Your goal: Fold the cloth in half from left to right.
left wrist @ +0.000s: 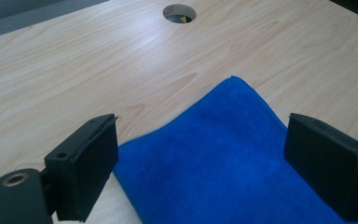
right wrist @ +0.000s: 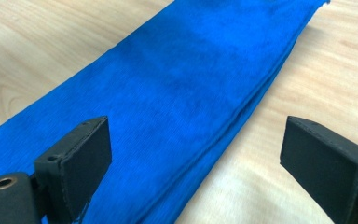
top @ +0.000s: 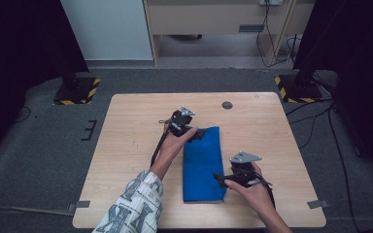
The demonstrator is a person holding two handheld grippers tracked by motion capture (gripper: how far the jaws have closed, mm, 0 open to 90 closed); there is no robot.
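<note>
One blue cloth [top: 202,165], one wooden table [top: 126,145], two claws, one round table hole [top: 227,105].

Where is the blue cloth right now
In the high view, the folded blue cloth lies flat on the table, right of centre, between the left claw and the right claw.

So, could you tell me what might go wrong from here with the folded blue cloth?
Both grippers are open, so nothing holds the blue cloth. The left gripper hovers at its far corner and could drag the fold askew. The right gripper sits by the layered edge; closing there might catch only some layers, perhaps undoing the fold.
</note>
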